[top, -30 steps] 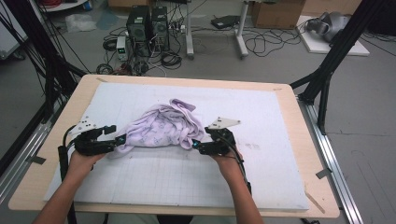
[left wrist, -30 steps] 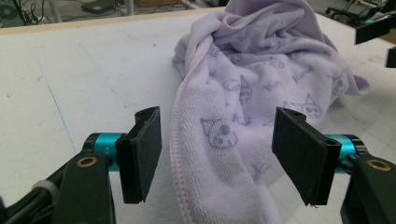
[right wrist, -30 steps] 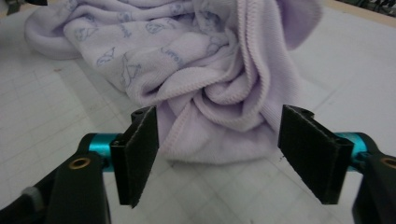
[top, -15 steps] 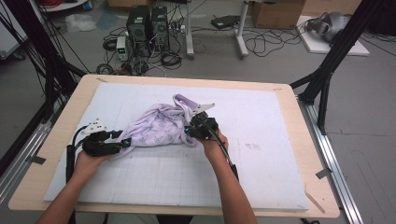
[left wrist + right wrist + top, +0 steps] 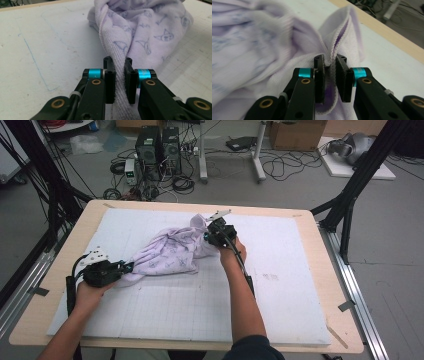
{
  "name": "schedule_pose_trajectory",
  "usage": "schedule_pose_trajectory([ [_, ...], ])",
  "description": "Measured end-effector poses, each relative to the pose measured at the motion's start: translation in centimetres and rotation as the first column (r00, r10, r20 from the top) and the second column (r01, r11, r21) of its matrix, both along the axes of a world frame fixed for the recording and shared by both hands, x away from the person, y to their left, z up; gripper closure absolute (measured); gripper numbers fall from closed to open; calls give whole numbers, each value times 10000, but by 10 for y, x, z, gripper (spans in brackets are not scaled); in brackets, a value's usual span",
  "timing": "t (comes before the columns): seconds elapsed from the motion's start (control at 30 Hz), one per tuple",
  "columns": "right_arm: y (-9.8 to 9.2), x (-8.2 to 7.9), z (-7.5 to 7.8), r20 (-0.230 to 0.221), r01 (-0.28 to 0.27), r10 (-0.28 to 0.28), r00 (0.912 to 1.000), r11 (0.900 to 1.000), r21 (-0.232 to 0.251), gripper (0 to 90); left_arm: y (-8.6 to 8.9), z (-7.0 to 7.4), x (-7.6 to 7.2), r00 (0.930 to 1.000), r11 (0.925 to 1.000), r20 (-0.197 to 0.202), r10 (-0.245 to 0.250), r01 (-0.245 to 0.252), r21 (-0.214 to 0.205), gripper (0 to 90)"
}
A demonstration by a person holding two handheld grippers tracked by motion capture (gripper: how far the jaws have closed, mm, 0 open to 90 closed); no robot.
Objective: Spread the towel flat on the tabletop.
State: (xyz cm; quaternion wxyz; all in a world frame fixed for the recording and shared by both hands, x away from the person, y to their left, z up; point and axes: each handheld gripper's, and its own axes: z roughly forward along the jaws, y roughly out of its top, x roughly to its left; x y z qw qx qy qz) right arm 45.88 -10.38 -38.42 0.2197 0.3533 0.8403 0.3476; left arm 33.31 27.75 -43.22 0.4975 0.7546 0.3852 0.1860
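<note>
A lilac towel (image 5: 167, 252) printed with small blue figures lies bunched on the white mat (image 5: 280, 285). My left gripper (image 5: 126, 268) holds the towel's near left end; its jaws have just been closing and now pinch a fold of towel (image 5: 140, 37) between the pads. My right gripper (image 5: 206, 238) is at the towel's far right end, lifted a little off the mat. In the right gripper view its jaws clamp a hemmed edge of the towel (image 5: 287, 42), which bunches up between the fingers (image 5: 320, 77).
The mat covers a wooden tabletop (image 5: 320, 227) with black frame posts at both sides. Computers and cables (image 5: 160, 145) sit on the floor beyond the far edge. Bare mat lies to the right and in front of the towel.
Both grippers have closed on the towel. The right one has moved left and away from me with its end, stretching the towel out diagonally. The left hand has stayed put.
</note>
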Motion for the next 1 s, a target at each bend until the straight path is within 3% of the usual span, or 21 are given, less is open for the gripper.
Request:
schedule_pose_trajectory([
  [0.17,-8,21,3,306,830,-830,9961,9965,31,793,4,1,0,9999,9997,70,138,-136,-201,827],
  [0.23,-9,26,2,224,1110,-1111,9936,9938,50,774,5,1,0,9999,9996,73,141,-140,-245,826],
  [0.33,-11,25,0,236,1411,-1426,9895,9884,553,635,6,-1,0,9999,9997,97,104,-101,-243,826],
  [0.37,-11,25,0,236,1411,-1426,9895,9884,553,635,6,-1,0,9999,9997,97,104,-101,-243,826],
  [0.4,-14,20,3,432,1469,-1512,9876,9851,891,540,6,-1,0,9999,9996,87,92,-90,-252,826],
  [0.43,-14,20,3,432,1469,-1512,9876,9851,891,540,7,-1,-1,9999,9996,75,91,-89,-259,826],
  [0.47,-18,11,6,523,1254,-1338,9896,9823,1388,516,7,-1,-1,9999,9996,74,91,-89,-282,826],
  [0.53,-20,6,7,615,1061,-1160,9913,9838,1447,509,8,-1,-2,9999,9996,92,85,-83,-272,826],
  [0.67,-26,-29,3,688,121,-244,9973,9847,1738,468,7,0,-3,9998,9994,152,124,-119,-314,826],
  [0.77,-24,-50,-9,443,-468,399,9982,9848,1674,480,7,0,-3,9996,9991,215,155,-147,-386,825],
  [0.87,-17,-67,-26,64,-987,988,9951,9838,1500,547,7,1,-3,9995,9989,248,170,-159,-430,825],
  [0.93,-11,-74,-36,-222,-1269,1311,9911,9823,1377,612,8,1,-3,9994,9987,284,190,-176,-483,825],
  [1.0,-3,-77,-43,-652,-1410,1514,9863,9797,1421,619,8,1,-3,9994,9985,294,205,-190,-516,825],
])
